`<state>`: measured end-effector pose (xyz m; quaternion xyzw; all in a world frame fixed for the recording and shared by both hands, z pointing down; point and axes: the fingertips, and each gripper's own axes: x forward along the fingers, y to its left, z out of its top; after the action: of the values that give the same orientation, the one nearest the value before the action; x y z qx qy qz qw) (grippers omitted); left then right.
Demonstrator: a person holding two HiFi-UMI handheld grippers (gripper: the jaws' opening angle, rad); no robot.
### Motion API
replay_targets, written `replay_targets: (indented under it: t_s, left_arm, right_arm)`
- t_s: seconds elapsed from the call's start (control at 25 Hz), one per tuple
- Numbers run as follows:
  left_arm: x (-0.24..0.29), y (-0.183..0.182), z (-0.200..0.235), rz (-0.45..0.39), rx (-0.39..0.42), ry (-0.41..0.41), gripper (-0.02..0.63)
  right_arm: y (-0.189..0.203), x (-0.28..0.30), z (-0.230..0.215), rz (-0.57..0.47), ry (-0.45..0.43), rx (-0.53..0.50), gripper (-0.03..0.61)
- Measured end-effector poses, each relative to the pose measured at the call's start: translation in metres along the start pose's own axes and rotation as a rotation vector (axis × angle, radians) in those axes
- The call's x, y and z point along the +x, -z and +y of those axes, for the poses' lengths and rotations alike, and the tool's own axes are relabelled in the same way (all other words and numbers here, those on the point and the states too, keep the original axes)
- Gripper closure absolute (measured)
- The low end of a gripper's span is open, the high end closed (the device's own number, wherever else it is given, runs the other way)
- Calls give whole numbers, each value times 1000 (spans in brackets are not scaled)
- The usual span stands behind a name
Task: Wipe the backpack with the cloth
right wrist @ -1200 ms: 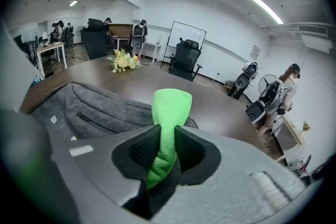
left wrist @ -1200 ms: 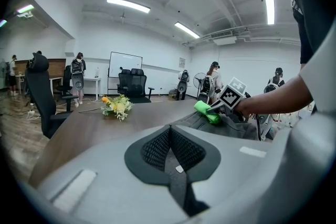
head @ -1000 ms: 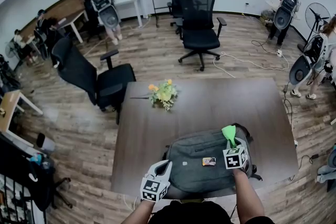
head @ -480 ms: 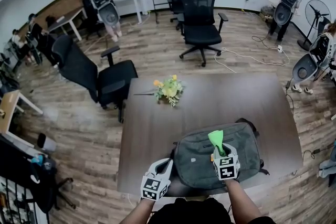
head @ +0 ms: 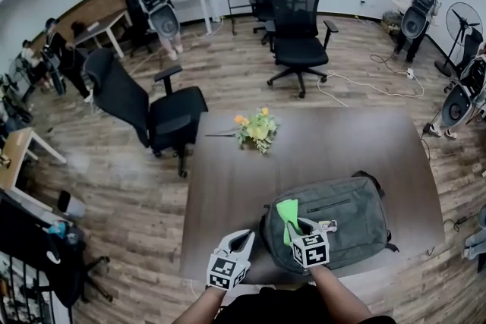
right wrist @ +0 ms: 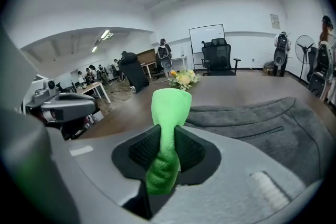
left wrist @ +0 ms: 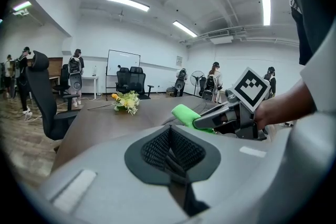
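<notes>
A grey backpack (head: 342, 220) lies flat on the dark table (head: 342, 140) near its front edge. My right gripper (head: 291, 226) is over the backpack's left end, shut on a bright green cloth (head: 286, 211) that sticks out past its tips. In the right gripper view the cloth (right wrist: 169, 113) is pinched between the pads, with the backpack (right wrist: 262, 118) stretching off to the right. My left gripper (head: 241, 243) hovers just left of the backpack, jaws shut with nothing between them. In the left gripper view the cloth (left wrist: 186, 114) and the right gripper (left wrist: 231, 115) show ahead to the right.
A bunch of yellow flowers (head: 256, 130) lies on the table's far left part. Black office chairs stand left of the table (head: 144, 114) and beyond it (head: 300, 34). Cables (head: 364, 87) trail on the wood floor, and several people stand along the walls.
My right gripper has carried the cloth leftward across the backpack's top, from its right end to its left end. The left gripper has stayed by the table's front edge.
</notes>
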<state>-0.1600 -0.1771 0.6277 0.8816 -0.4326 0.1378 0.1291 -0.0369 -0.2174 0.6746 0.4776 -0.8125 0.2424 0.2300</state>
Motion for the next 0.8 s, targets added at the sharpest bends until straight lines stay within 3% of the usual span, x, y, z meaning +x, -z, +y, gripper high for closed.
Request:
replay_targets:
  t_s: [0.32,0.8]
  left_arm:
    - [-11,10,5,11,-9,-15,595]
    - [-1,11,-16,19,-1,-6,595]
  right_arm:
    - [19,26,33,82,-46,-40,494]
    - [35,19,-10,131,32,-54,494]
